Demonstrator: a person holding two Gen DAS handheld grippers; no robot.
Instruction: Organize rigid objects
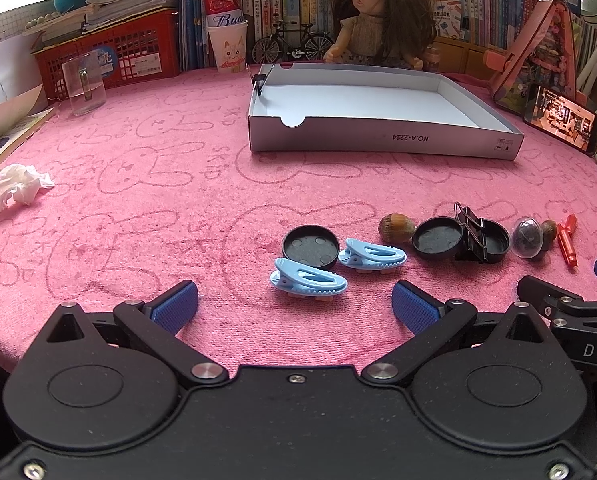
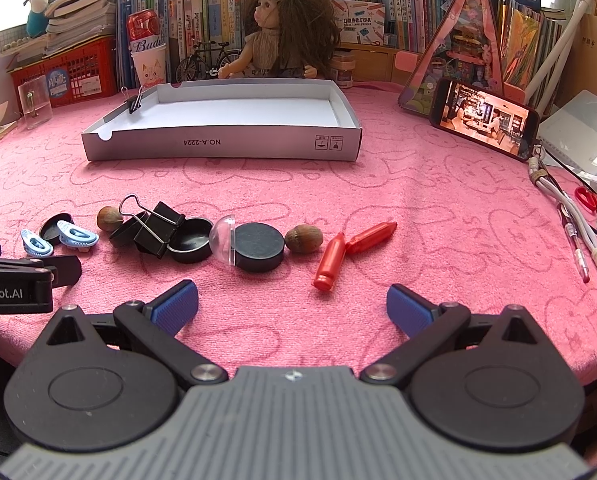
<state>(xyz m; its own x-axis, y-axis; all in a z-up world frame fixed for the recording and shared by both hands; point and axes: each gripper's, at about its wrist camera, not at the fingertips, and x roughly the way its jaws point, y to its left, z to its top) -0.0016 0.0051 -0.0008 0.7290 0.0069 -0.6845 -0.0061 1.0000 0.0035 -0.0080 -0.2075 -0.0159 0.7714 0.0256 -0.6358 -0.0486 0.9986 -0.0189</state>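
Observation:
Small objects lie in a row on the pink towel: two light blue clips [image 1: 309,279] [image 1: 372,258], black round lids [image 1: 310,246] [image 1: 437,238], a hazelnut [image 1: 396,227], a black binder clip [image 1: 471,236], a clear half dome [image 1: 527,237] and red crayon-shaped pieces [image 2: 331,261] [image 2: 371,237]. A black disc [image 2: 258,246] and second nut [image 2: 303,237] show in the right wrist view. An open white box [image 1: 382,136] [image 2: 222,147] sits behind, with a small binder clip [image 1: 259,79] on its left wall. My left gripper [image 1: 294,306] is open just before the blue clips. My right gripper [image 2: 292,306] is open just before the red pieces.
A doll [image 1: 374,20], books, a red crate [image 1: 110,52], a can on a paper cup [image 1: 226,44] and a glass [image 1: 84,84] line the back. Crumpled tissue [image 1: 16,188] lies left. A phone [image 2: 484,118], cables and a pen [image 2: 576,248] lie right.

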